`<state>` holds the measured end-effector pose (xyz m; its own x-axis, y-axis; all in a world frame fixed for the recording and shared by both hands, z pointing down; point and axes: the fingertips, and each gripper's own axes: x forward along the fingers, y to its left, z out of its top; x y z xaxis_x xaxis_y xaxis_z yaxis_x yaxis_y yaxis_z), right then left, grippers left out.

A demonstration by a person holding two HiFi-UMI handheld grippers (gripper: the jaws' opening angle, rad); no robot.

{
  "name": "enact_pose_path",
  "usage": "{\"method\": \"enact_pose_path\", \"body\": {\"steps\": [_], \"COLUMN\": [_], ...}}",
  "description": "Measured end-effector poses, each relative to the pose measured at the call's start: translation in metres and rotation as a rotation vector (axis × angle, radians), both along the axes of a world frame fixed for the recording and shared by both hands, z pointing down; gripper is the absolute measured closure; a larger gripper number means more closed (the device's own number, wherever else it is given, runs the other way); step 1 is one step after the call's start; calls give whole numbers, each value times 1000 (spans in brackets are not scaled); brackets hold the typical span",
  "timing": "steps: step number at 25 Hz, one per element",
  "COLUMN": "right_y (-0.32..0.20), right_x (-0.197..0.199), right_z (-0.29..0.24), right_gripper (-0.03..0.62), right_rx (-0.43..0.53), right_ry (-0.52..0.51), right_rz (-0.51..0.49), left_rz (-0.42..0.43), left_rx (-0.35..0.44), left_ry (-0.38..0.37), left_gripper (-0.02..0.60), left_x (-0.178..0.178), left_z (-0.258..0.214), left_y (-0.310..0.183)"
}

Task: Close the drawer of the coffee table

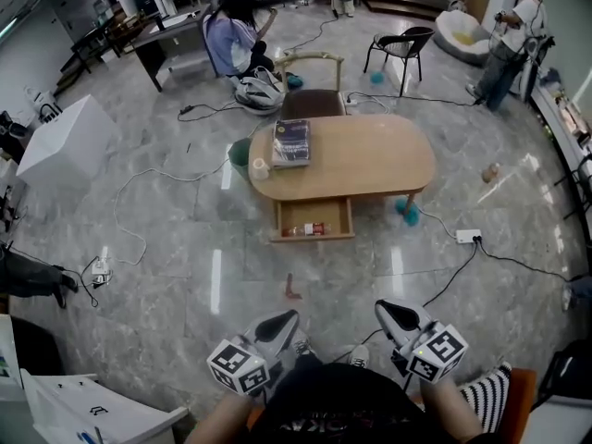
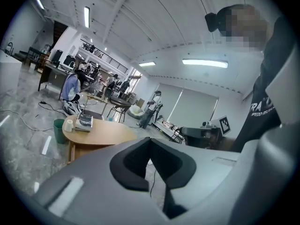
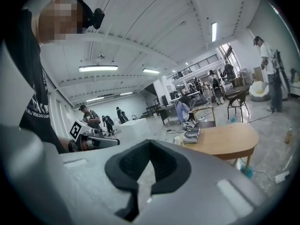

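The drawer [image 1: 314,218] stands open at the near edge of the worktop [image 1: 370,160], well apart from the left tool [image 1: 283,323] and right tool [image 1: 392,314], both pressed together, holding nothing.

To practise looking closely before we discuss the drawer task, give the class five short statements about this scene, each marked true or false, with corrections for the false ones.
1. The drawer of the coffee table stands open. True.
2. The drawer is empty. False: a small item lies inside it.
3. A book lies on the coffee table's top. True.
4. The left gripper is touching the drawer. False: it is held close to the person, well apart from the table, with bare floor between.
5. The jaws of the right gripper stand apart. False: its jaws are together with nothing between them, and so are the left gripper's.
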<state>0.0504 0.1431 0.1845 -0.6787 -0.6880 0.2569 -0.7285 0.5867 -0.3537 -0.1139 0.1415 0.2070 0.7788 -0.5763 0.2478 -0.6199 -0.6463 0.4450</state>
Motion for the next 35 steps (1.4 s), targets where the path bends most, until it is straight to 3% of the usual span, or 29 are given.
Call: {"method": "enact_pose_path", "body": {"steps": [7,16,35], "right_y": [-32,-59,-160], "right_x": [-39,-65,-22], "right_z": [3,7,50], "right_gripper": [595,594,595], "right_rx": [9,36,-9], "right_ry": [25,46,63], "right_rz": [56,115,96], "left_rz": [21,25,-122], "left_rx": [27,76,111], "left_ry": [-11,-79,-165], "left_gripper": [583,584,583], "left_x": [-53,-101,-100], "left_z": [2,9,33], "left_y": [-33,-57,-136]}}
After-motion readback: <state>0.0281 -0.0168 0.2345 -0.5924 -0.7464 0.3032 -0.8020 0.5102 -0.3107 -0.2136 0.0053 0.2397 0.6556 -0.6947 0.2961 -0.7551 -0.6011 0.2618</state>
